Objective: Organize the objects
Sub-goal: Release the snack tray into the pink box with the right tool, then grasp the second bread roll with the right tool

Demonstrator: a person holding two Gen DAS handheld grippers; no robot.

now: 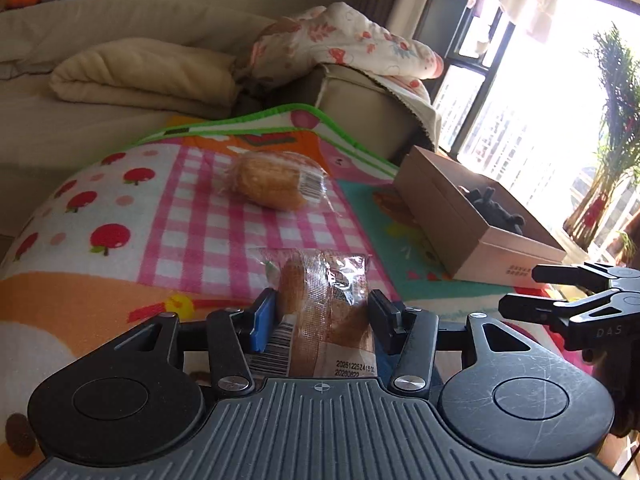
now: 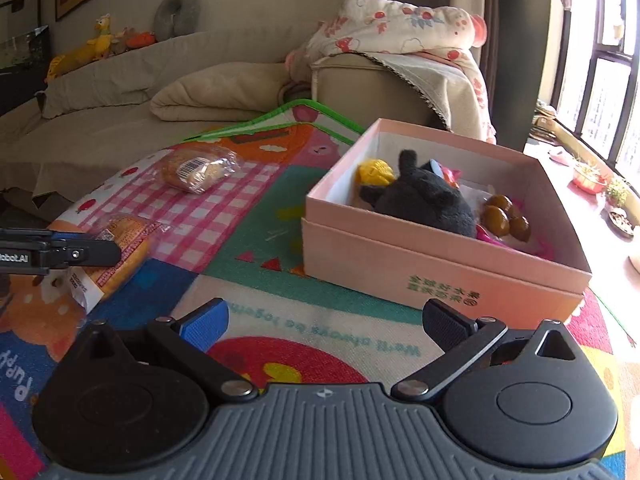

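Observation:
My left gripper (image 1: pixel 322 314) is shut on a wrapped bread bun (image 1: pixel 324 308) low over the colourful play mat (image 1: pixel 120 208); the bun also shows in the right wrist view (image 2: pixel 120 252). A second wrapped bun (image 1: pixel 276 184) lies farther off on the pink checked patch, also in the right wrist view (image 2: pixel 196 170). My right gripper (image 2: pixel 324 322) is open and empty above the mat, in front of the pink box (image 2: pixel 440 276). The box holds a dark plush toy (image 2: pixel 424 200), a yellow toy (image 2: pixel 374 172) and brown balls (image 2: pixel 504 218). The box also shows to the right in the left wrist view (image 1: pixel 472 236).
A beige sofa (image 2: pixel 120 120) with a folded blanket (image 2: pixel 216 96) and a floral quilt (image 2: pixel 404 28) borders the mat's far side. Windows and a sill with small pots (image 2: pixel 588 178) are at the right. The right gripper's fingers (image 1: pixel 560 292) show at the left view's right edge.

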